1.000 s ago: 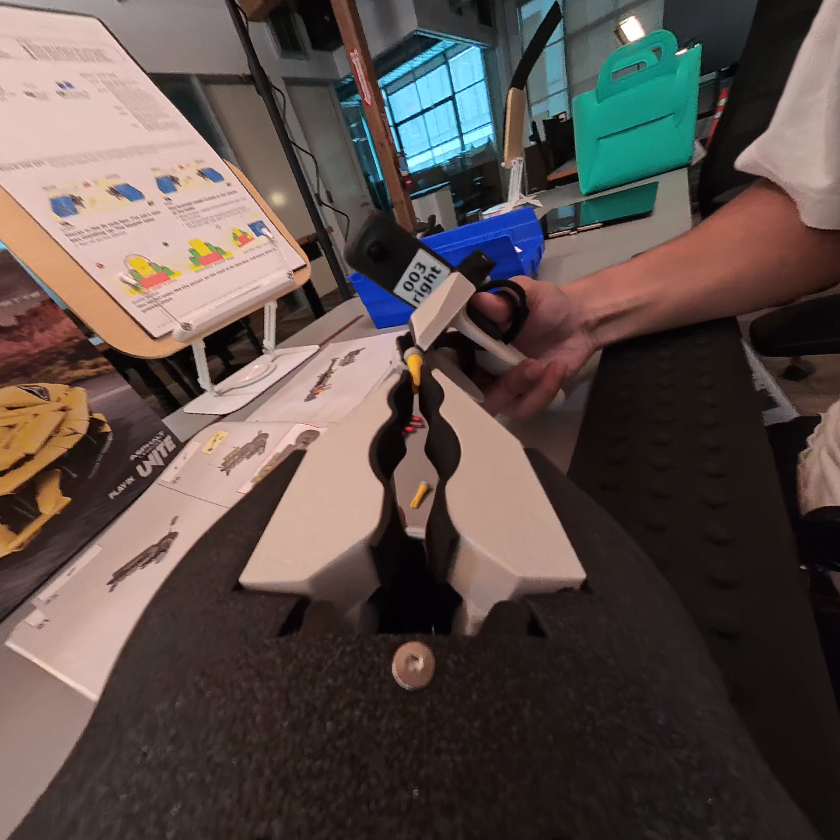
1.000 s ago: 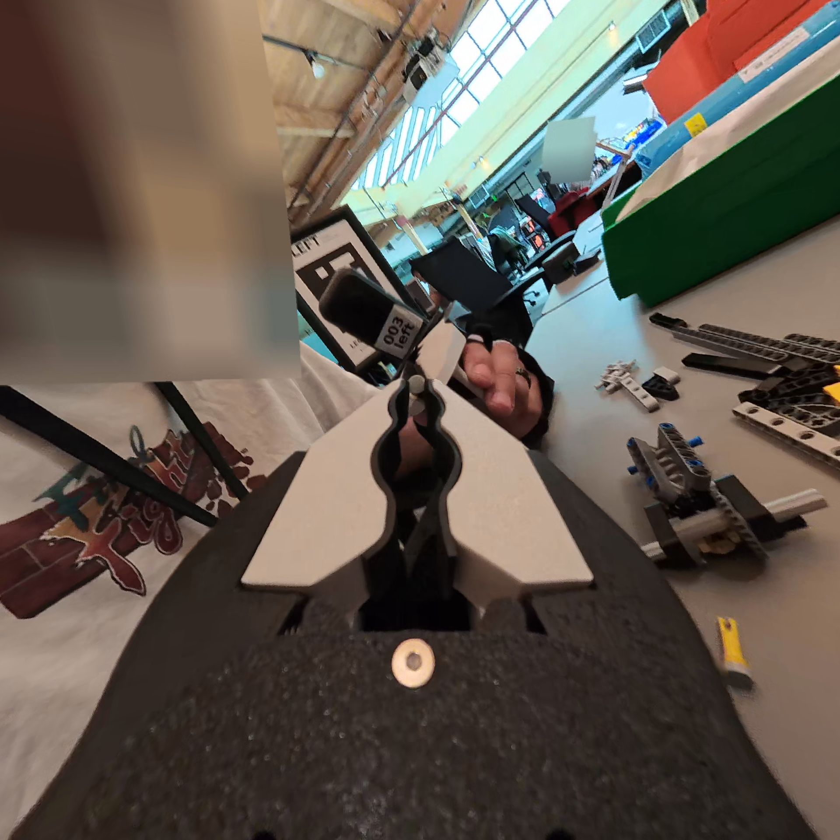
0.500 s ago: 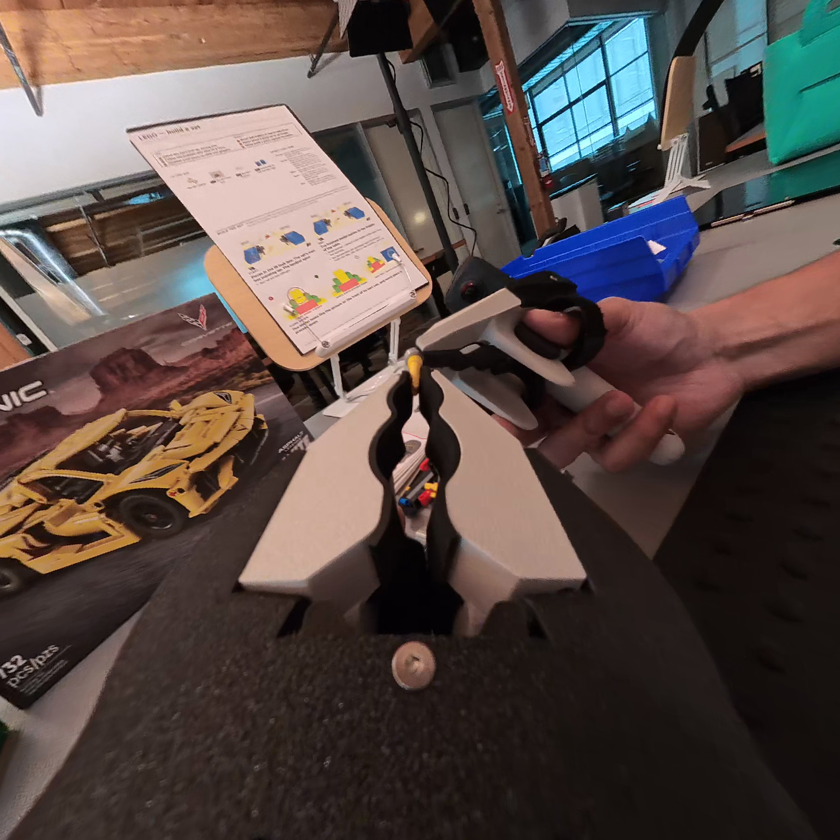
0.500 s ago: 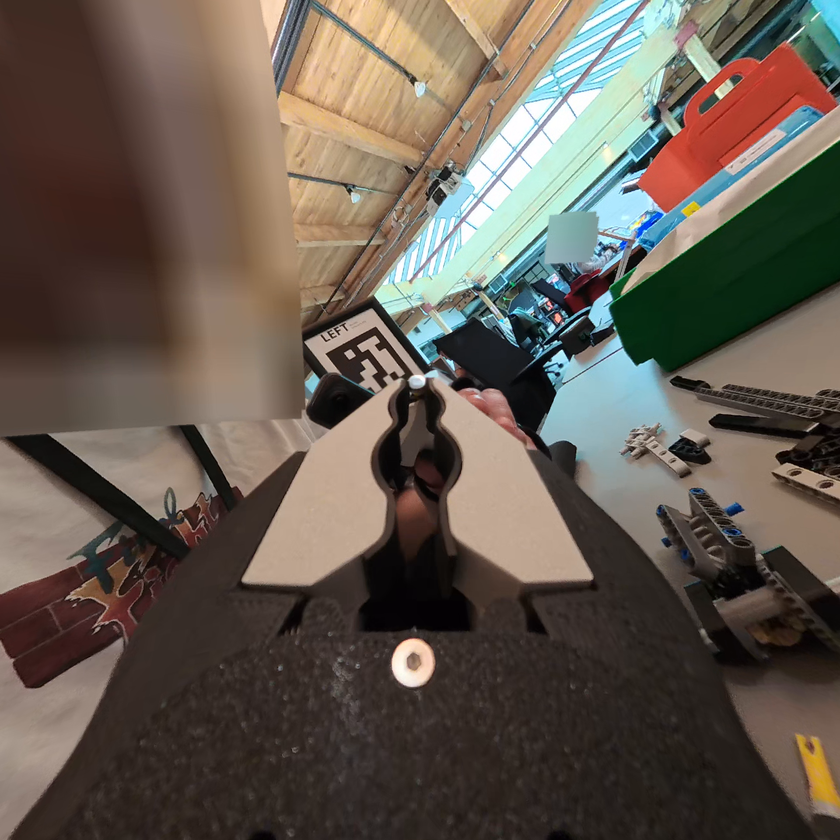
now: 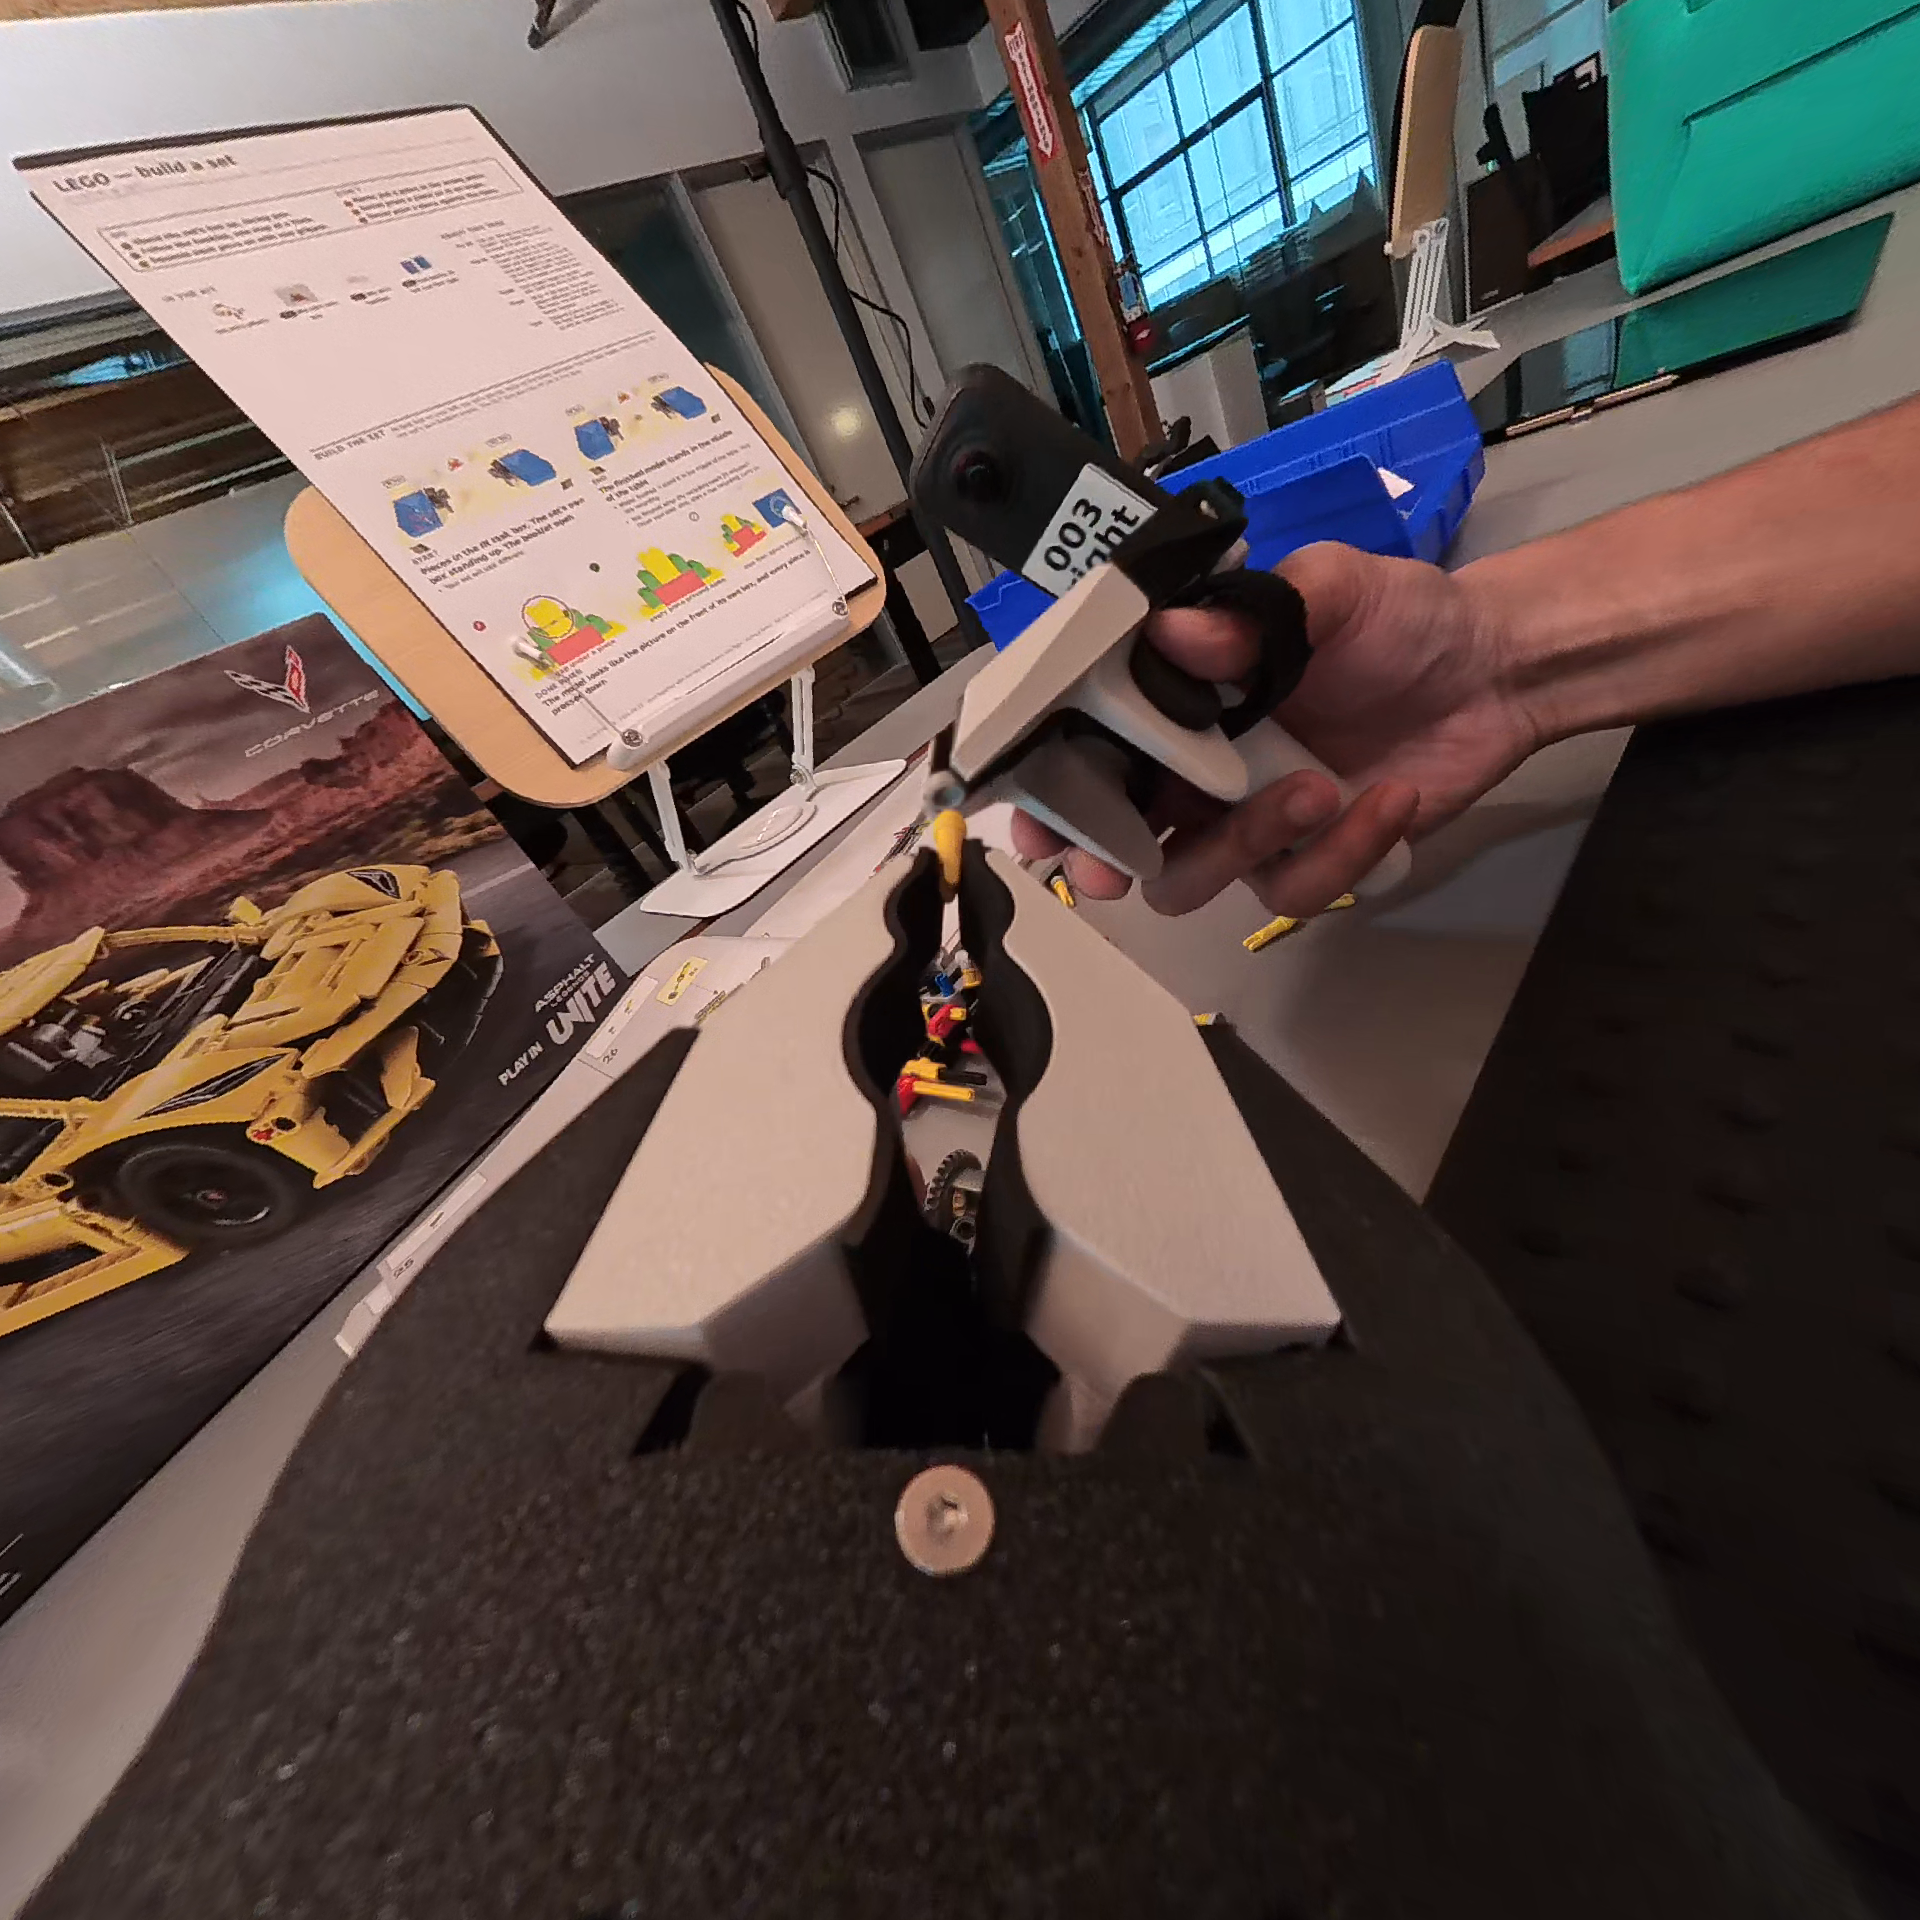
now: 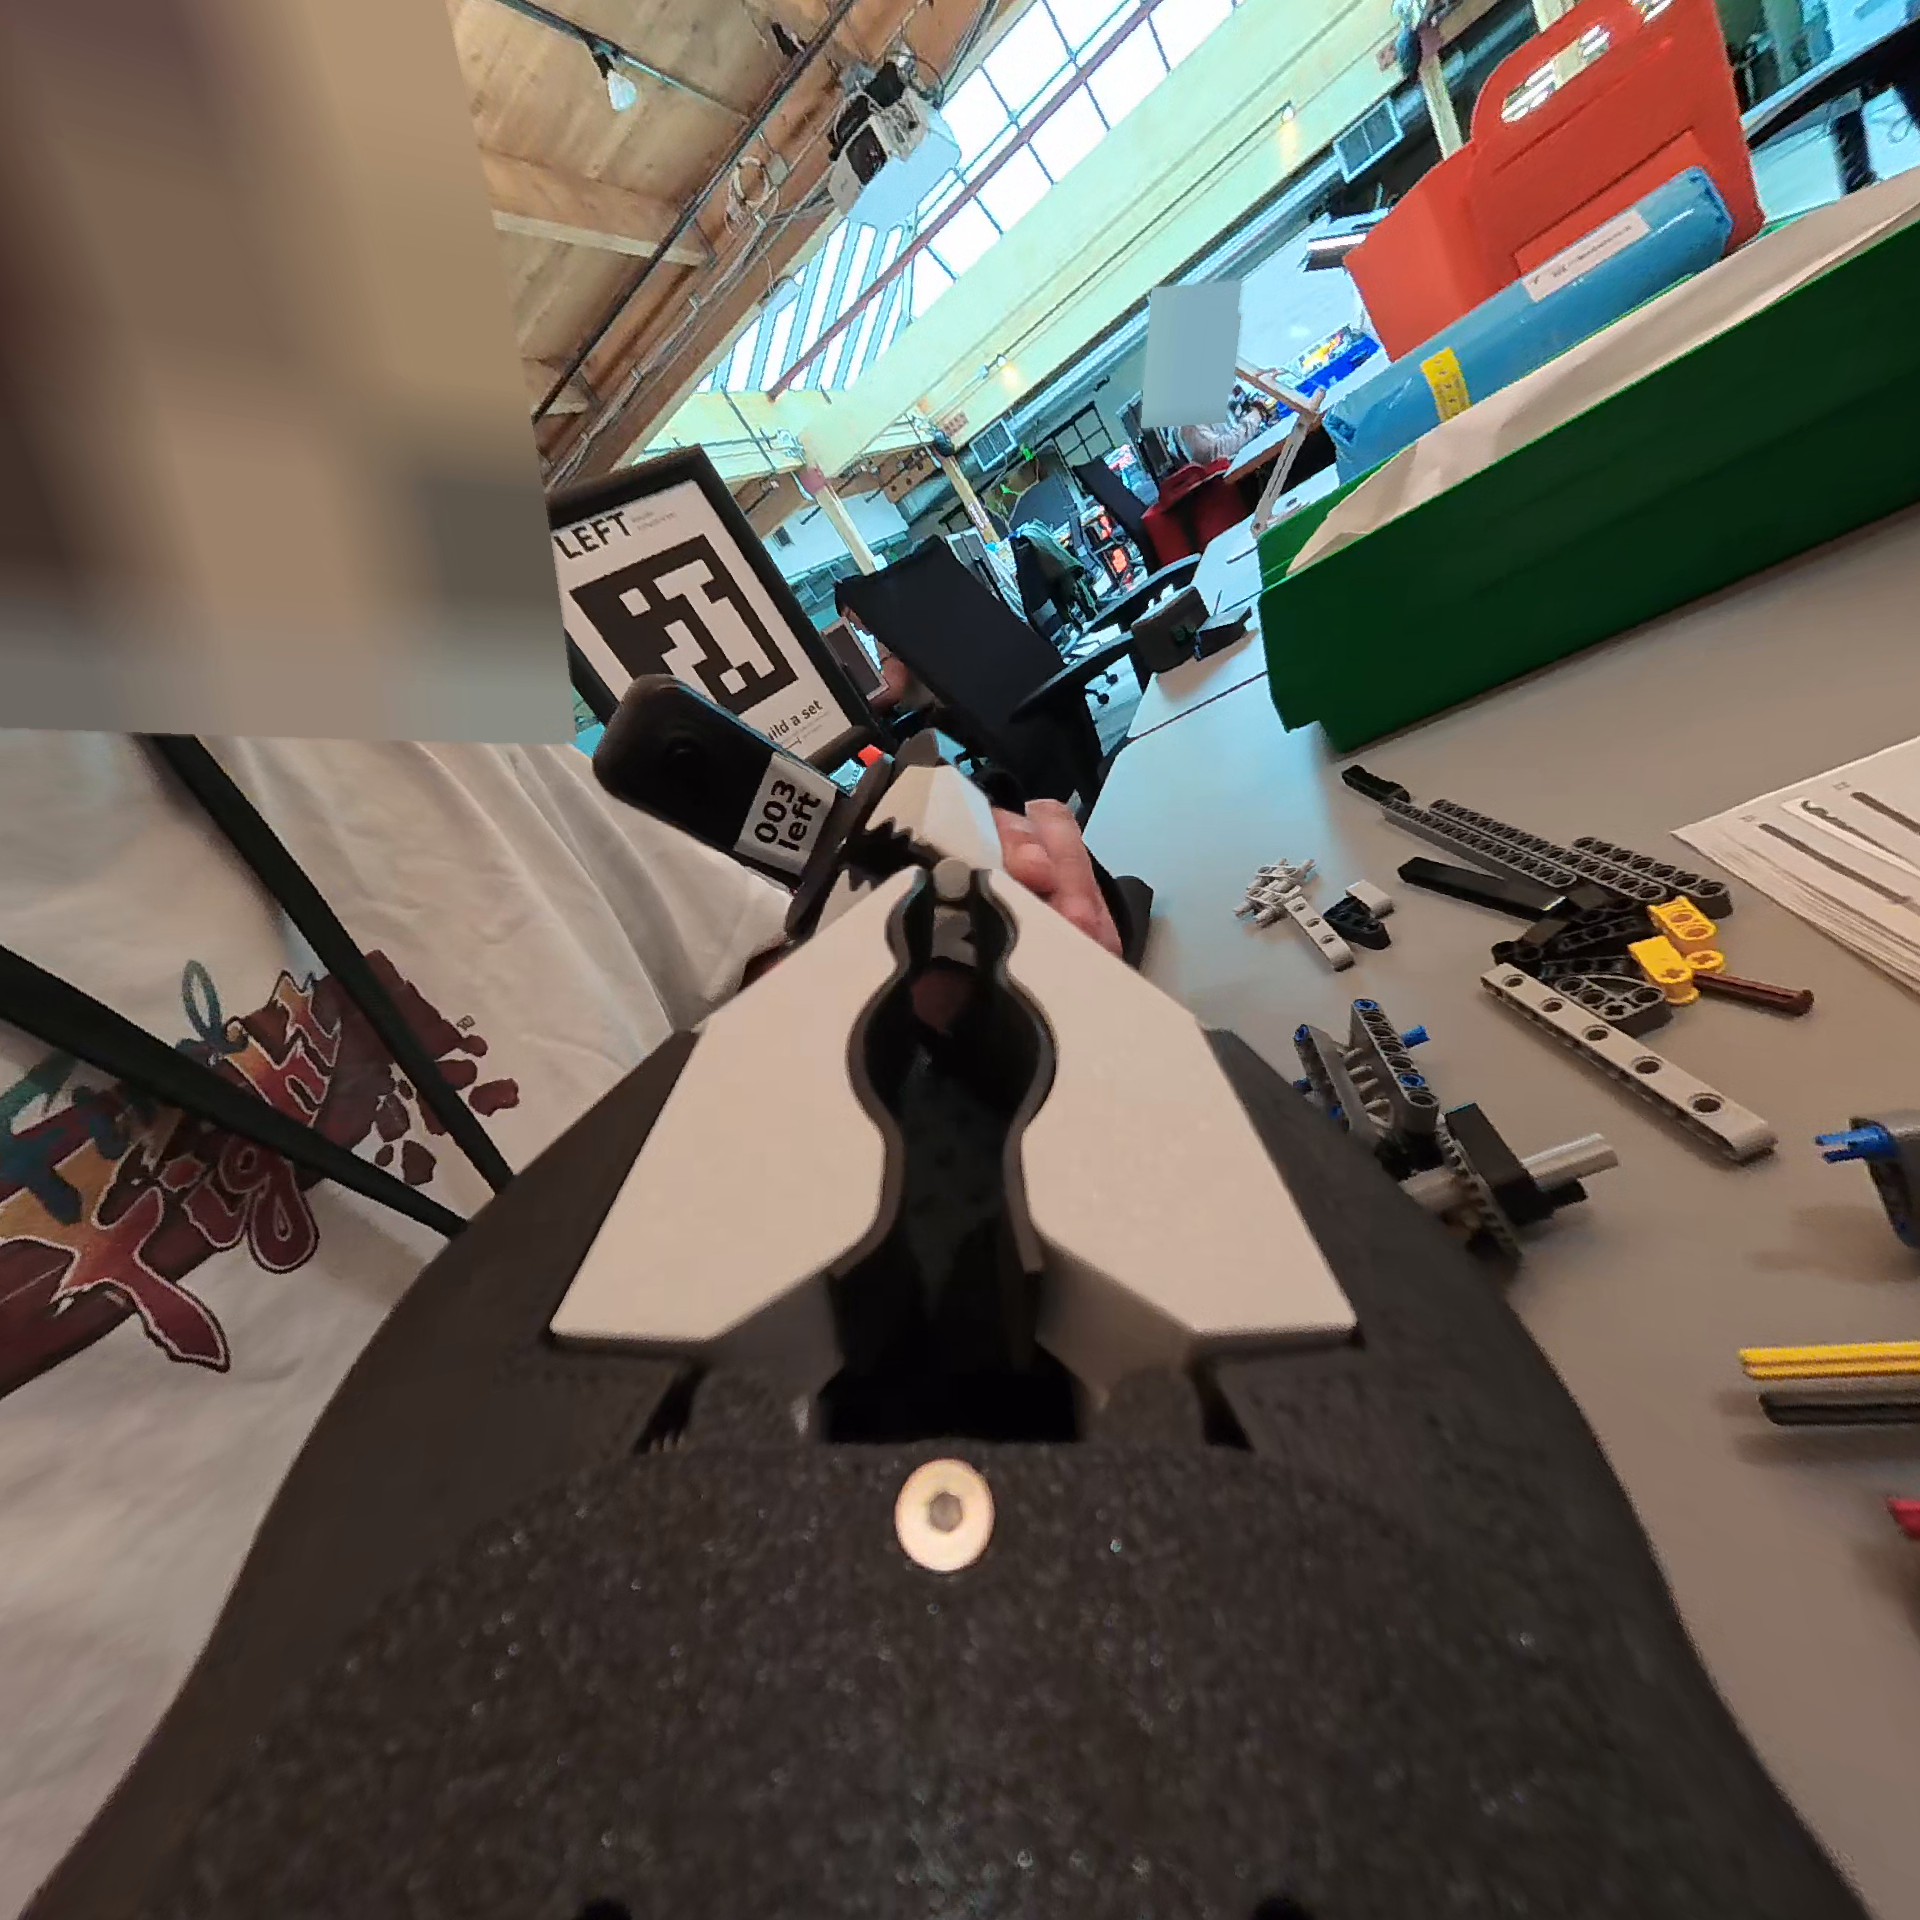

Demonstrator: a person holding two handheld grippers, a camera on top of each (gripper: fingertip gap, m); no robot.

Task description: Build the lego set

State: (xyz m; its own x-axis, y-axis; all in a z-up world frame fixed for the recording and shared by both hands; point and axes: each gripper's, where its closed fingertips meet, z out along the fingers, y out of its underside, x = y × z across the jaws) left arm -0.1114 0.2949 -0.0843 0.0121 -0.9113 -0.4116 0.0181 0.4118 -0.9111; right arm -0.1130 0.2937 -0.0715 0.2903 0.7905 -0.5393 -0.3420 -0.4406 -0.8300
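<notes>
Above a grey tabletop [image 6: 1455, 727], the left tongs [image 5: 948, 868] pinched a small yellow pin [image 5: 945, 840] at their tips, while the right tongs [image 6: 951, 896] gripped a light grey peg [image 6: 948, 878]. The two tips nearly met in mid-air. Loose black and grey beams [image 6: 1558, 894] lay near a partly built gear assembly [image 6: 1434, 1132].

Blue bin [image 5: 1340, 499], green tray [image 6: 1621, 540], orange case [image 6: 1590, 156], black office chair [image 6: 966, 644], marker sign [image 6: 675, 613]
</notes>
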